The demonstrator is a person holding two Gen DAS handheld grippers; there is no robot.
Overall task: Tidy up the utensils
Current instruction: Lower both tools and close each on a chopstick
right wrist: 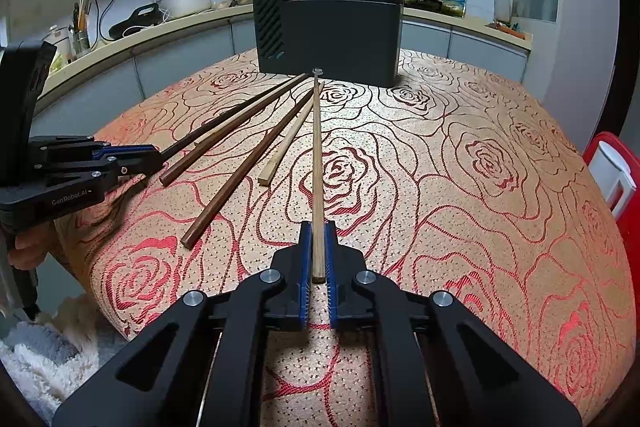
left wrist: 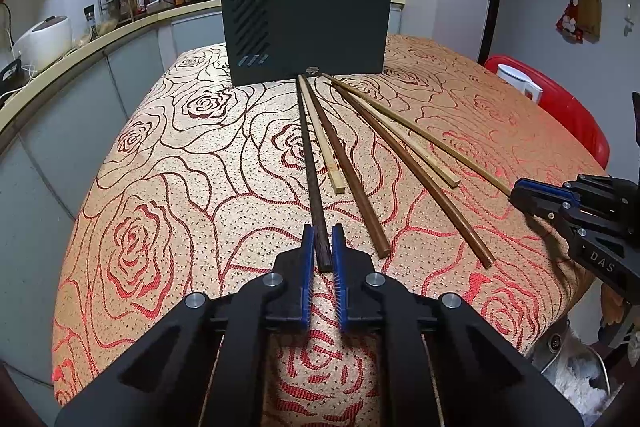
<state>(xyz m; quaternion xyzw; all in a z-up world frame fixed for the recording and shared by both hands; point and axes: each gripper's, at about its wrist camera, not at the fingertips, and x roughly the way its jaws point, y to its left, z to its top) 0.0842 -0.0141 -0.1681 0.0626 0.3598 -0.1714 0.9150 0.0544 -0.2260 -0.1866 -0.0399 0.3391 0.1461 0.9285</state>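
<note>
Several chopsticks lie fanned out on the rose-patterned tablecloth (left wrist: 168, 155) in front of a dark utensil holder (left wrist: 306, 35), which also shows in the right wrist view (right wrist: 332, 39) and holds three chopsticks. My left gripper (left wrist: 323, 231) is shut on the near end of a very dark chopstick (left wrist: 308, 155), which lies on the cloth. My right gripper (right wrist: 318, 229) is shut on the near end of a thin light-brown chopstick (right wrist: 317, 147). Two brown chopsticks (left wrist: 352, 171) and two pale bamboo ones (left wrist: 324, 143) lie between them.
A red chair (left wrist: 568, 103) with a white mug (left wrist: 520, 85) stands off the table's right side. A kitchen counter (left wrist: 80, 47) with a rice cooker and racks curves behind. The table edge is close below both grippers.
</note>
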